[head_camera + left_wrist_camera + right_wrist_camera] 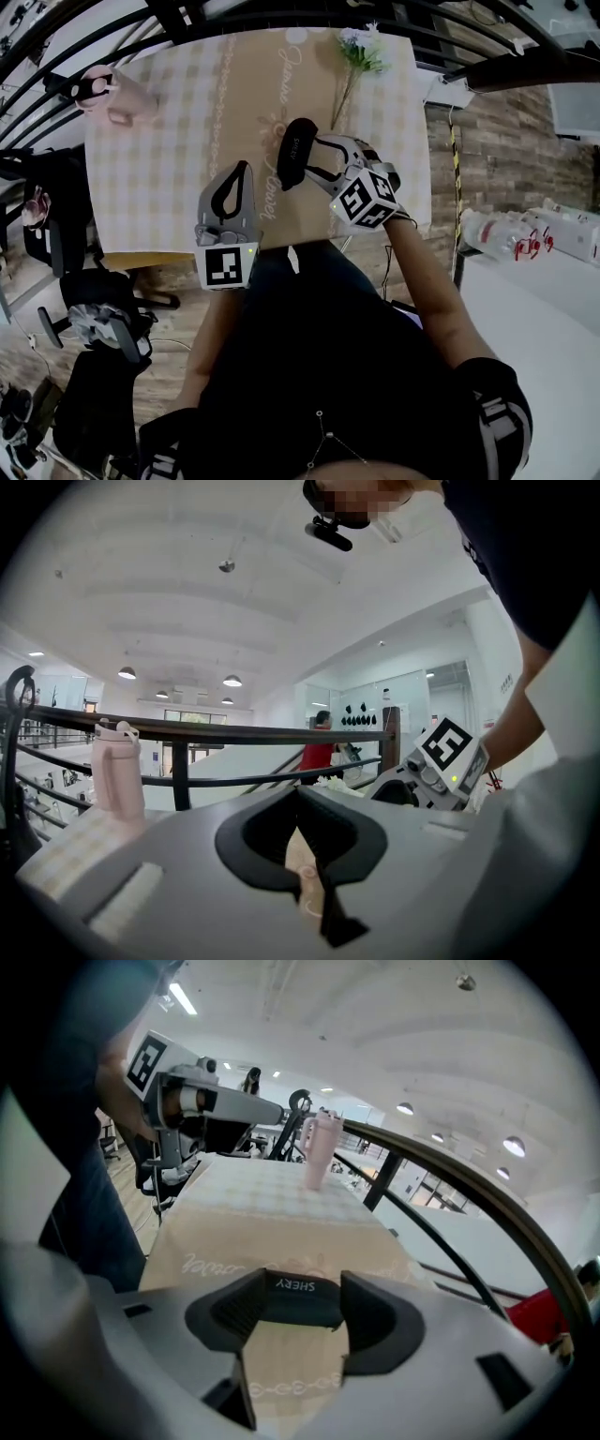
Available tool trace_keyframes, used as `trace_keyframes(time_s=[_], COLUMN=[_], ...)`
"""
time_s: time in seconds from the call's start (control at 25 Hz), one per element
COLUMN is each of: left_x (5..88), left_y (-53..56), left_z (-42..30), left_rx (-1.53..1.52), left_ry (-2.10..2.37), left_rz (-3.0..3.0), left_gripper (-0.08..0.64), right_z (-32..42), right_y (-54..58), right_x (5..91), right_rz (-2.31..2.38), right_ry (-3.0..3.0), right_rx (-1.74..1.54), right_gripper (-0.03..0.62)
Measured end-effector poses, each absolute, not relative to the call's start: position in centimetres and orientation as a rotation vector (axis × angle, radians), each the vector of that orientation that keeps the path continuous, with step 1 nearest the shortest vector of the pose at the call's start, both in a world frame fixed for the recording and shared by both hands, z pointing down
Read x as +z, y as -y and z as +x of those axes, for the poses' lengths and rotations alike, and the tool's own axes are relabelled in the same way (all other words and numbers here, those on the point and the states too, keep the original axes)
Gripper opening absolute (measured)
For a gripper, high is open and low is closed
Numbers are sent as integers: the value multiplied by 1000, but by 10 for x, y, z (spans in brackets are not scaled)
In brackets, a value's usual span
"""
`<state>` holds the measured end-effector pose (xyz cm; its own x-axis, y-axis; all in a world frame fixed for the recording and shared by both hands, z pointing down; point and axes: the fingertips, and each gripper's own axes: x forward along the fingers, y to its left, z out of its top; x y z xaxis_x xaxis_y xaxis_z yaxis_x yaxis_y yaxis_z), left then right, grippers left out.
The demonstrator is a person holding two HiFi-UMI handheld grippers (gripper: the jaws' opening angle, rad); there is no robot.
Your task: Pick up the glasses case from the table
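The black glasses case (pixel 294 150) lies on the beige checked tablecloth (pixel 159 159), near the table's middle. In the right gripper view the case (pixel 298 1299) shows end-on with white lettering, right at the jaw tips. My right gripper (pixel 310 158) reaches it from the right, pointing down, open, with one finger on each side of the case; I see no squeeze. My left gripper (pixel 246 170) hovers over the table's near edge, left of the case and apart from it. Its tips (pixel 300 793) meet, shut on nothing.
A pink tumbler (pixel 117 94) stands at the far left corner of the table. A flower sprig (pixel 361 52) lies at the far right. Black railings (pixel 75 28) curve past the far side, and black office chairs (pixel 103 319) stand left of the table.
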<state>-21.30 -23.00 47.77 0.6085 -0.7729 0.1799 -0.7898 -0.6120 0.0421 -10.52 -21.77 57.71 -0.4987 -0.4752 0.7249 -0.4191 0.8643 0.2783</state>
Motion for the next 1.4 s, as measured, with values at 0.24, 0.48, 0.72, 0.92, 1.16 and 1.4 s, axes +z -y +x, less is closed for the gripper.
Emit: trace_keyframes(time_s=[0.24,0.48,0.72,0.92,1.16,1.4], left_x=[482,482,483,484,483,484], left_y=[228,227,222,221,219,220], left_z=[-219,-228,-237,-243,-244,-240], left_rx=[244,262,276,292,308,291], left_ry=[1383,1441,1493,1533,1572,1588], left_rz=[2672,2638,2592,2561,2539,2526], left_gripper=[11,11,11,11,11,11], right_z=[-106,-102,-102,-104,-105,-109], right_y=[216,215,221,222,223,224], right_x=[612,631,643,655,664,675], right_rz=[577,371,152,-22,-217,-398], right_ry=[2118,2022,1938,1865,1768,1651], right_rx=[-16,-168,-337,-476,-649,-821], right_gripper=[247,265,279,287,307,322])
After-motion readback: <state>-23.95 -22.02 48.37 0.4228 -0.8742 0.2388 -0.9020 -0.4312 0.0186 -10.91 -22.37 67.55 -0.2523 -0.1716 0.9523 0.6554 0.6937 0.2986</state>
